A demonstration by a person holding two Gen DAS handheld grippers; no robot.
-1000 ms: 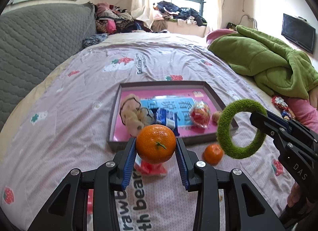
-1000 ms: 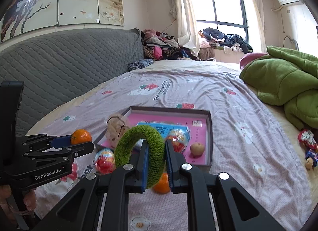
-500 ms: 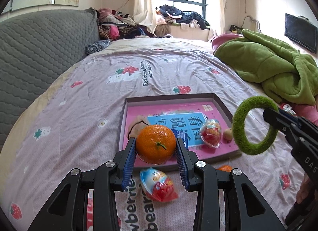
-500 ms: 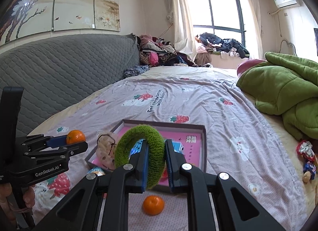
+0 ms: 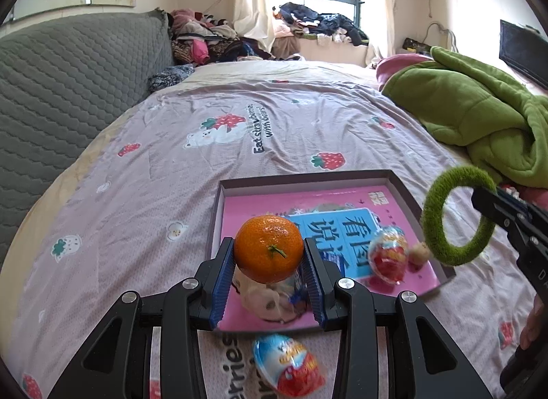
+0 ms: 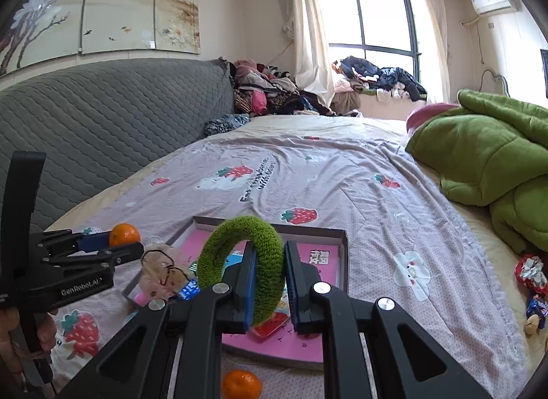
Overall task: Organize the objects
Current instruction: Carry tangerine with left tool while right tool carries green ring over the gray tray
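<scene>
My left gripper [image 5: 269,262] is shut on an orange tangerine [image 5: 269,249] and holds it above the near left part of a shallow box [image 5: 308,178] with a pink lining. My right gripper [image 6: 268,282] is shut on a fuzzy green ring [image 6: 239,238] above the box's near edge [image 6: 337,238]; the ring also shows at the right of the left wrist view [image 5: 433,224]. In the box lie a beige plush toy [image 5: 265,301], a blue packet, a wrapped egg toy [image 5: 388,256] and a small nut [image 5: 419,253].
A second tangerine [image 6: 241,385] and another wrapped egg toy [image 5: 289,364] lie on the bedsheet in front of the box. A green blanket [image 5: 479,114] is heaped at the right, a grey headboard [image 5: 68,83] at the left. Small toys [image 6: 532,282] lie at the bed's right edge.
Both grippers have lifted and moved forward over the box with their loads. The box and the loose items now sit lower in both views.
</scene>
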